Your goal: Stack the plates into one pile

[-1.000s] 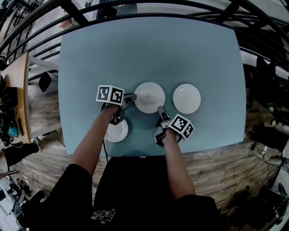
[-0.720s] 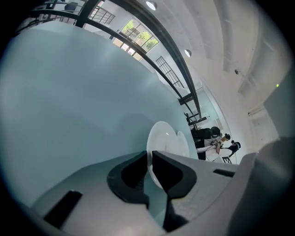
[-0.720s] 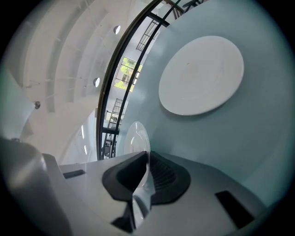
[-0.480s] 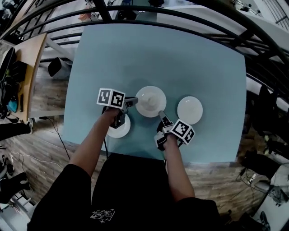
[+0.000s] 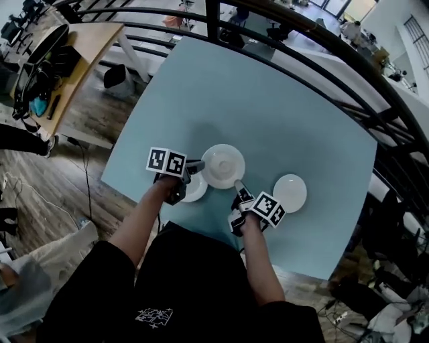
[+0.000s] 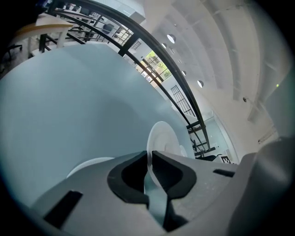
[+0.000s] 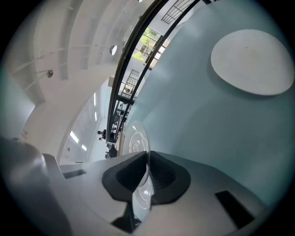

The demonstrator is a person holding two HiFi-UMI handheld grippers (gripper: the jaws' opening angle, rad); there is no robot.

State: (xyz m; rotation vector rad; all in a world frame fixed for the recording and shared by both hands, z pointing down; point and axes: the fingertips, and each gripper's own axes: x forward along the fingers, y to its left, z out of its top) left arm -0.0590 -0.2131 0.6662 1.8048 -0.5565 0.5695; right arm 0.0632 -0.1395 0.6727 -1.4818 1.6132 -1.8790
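Black shirt [image 5: 194, 281] fills the nearest part of the head view. From it the left forearm [image 5: 137, 221] and the right forearm [image 5: 258, 248] reach over the near edge of the pale blue bench [image 5: 268, 114].

The left tongs [image 5: 196, 163] are clamped on the left rim of a white plate [image 5: 223, 164]. The left gripper view shows that thin rim pinched between the dark pads [image 6: 129, 175]. The right tongs [image 5: 237, 183] pinch the same plate at its near right rim, and in the right gripper view the edge sits tight between the two jaws. This plate lies between the two tools, a little in from the middle of the near edge. Whether it touches the bench I cannot tell.

Just beside it, by the left tool and closer to the near edge, lies a smaller white plate [image 5: 194, 191]. A third plate [image 5: 289, 193] lies flat, apart to the right and also near that edge. Beyond the far edge stands a black railing [image 5: 212, 17].
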